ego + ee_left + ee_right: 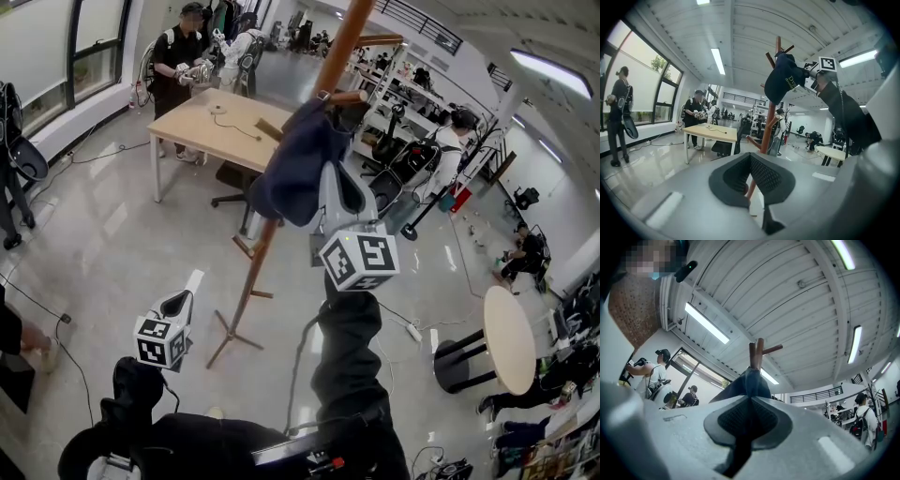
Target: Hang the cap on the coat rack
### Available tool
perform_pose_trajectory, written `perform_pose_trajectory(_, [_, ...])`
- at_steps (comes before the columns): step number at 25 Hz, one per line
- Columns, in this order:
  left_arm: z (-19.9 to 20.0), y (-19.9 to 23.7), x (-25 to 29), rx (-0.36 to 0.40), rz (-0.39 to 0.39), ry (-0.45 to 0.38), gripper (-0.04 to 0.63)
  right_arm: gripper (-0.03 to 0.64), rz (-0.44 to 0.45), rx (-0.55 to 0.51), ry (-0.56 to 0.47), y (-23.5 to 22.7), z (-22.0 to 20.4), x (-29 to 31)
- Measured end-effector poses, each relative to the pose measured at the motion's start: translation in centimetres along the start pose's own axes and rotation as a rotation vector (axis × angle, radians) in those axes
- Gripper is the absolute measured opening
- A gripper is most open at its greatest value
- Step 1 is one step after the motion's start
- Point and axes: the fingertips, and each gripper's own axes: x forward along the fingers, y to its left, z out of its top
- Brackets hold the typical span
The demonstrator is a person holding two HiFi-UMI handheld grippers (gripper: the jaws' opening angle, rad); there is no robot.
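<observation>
Cap: the navy cap [295,164] is up at the head of the rack [251,281], lying against the pole and well clear of the floor.
Right fingers: my right gripper [330,173] is pinched narrow on a fold of the cap. In the right gripper view the blue cloth runs straight out from between the pads.
Key relation: the cap lies dead ahead of those fingers. The pole top and a peg [771,349] stand just past it, so the cloth sits between my fingertips and the wood.
Cap's axis: in the head view it hangs long-ways, down and to the left of the grip, alongside the pole.
Seated or not: I cannot tell whether a peg is inside the crown. The cloth hides that spot in every view.
Nearer hand: the right one, since it has the cap. My left gripper [192,281] sits low, well apart from the cap.
Left fingers: the tips are together with nothing between them. That view looks up at the cap from below.
Right arm pose: the sleeve [347,356] reaches up, and the gripper is tilted upward toward the pole head with its marker cube facing the head camera.
Left arm pose: held low and near level, aimed at the pole's lower part.
My judgement: the hanging turns on getting the crown's hollow over a peg before I let the cloth go.
</observation>
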Motion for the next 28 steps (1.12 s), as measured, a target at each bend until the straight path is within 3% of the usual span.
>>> perform_pose_trajectory(28, [-0.1, -2.5, -1.9, 0.030, -0.029, -0.008, 0.002, 0.049, 0.001, 0.022, 0.005, 0.6, 1.9, -3.5])
